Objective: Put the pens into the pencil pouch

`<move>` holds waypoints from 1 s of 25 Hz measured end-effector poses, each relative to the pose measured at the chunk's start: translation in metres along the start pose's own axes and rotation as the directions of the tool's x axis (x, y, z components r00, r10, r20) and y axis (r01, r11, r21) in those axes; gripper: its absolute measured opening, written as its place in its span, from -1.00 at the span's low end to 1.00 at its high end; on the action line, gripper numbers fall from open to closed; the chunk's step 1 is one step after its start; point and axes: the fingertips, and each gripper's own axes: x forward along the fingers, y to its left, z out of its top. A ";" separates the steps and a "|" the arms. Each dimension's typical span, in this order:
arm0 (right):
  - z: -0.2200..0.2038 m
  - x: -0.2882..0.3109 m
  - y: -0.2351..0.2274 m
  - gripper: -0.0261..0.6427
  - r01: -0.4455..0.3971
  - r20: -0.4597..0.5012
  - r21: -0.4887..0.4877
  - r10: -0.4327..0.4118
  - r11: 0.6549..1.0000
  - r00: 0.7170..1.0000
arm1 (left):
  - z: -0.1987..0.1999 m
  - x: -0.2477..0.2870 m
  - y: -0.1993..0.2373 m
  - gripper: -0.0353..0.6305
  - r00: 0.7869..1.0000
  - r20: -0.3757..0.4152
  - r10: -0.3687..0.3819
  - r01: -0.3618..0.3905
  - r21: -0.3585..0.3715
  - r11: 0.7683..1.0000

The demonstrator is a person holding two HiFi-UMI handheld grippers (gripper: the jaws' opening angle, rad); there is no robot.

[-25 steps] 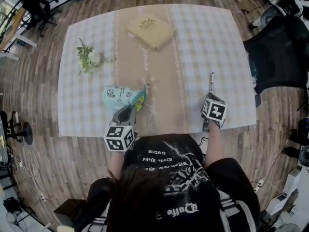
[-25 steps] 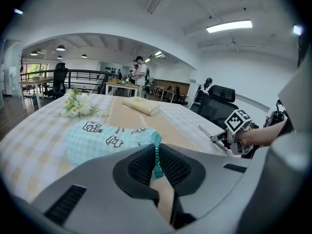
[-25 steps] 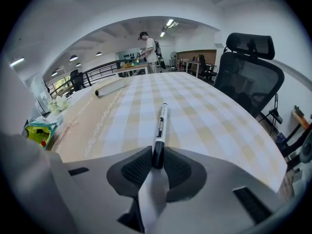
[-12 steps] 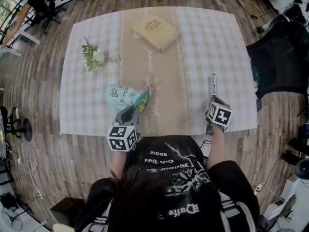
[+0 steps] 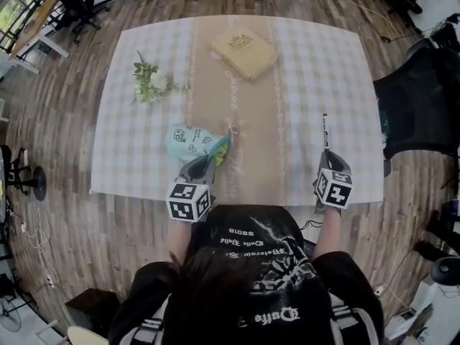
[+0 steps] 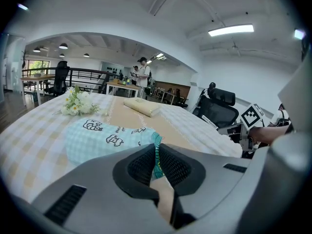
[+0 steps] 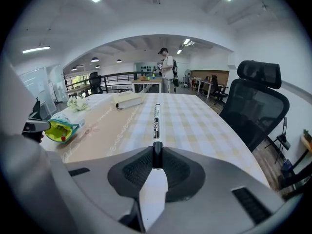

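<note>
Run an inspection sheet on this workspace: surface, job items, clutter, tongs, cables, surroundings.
Surface: checked tablecloth with a beige runner down the middle.
Job's things: pale blue pencil pouch, mouth open; marker pointing away from the person.
Clutter: flower sprig and tan book, both on the far side.
Grippers: left tongs shut on the pouch's opening edge; right tongs shut on the marker's end.
Cables: loose cables on the floor at left.
Surroundings: wooden floor; black office chair right of the table; a person standing far off.
</note>
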 end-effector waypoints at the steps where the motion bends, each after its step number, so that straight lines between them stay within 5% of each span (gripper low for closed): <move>1: 0.002 -0.003 0.003 -0.72 -0.009 0.008 -0.012 0.009 1.000 1.000 | 0.000 0.000 0.000 -0.77 1.000 -0.001 -0.002 0.002 0.002 1.000; 10: 0.013 -0.018 0.051 -0.72 -0.138 0.008 -0.230 0.144 0.963 0.990 | 0.009 -0.005 0.003 -0.77 1.000 0.027 -0.004 0.005 -0.014 1.000; 18: 0.015 -0.023 0.110 -0.72 -0.298 -0.040 -0.382 0.306 0.875 0.951 | 0.008 -0.009 0.007 -0.77 0.999 0.036 0.005 -0.005 -0.012 1.000; 25: 0.001 -0.027 0.155 -0.72 -0.433 -0.139 -0.482 0.422 0.762 0.896 | 0.014 -0.012 0.008 -0.77 0.999 0.052 0.015 -0.014 -0.011 1.000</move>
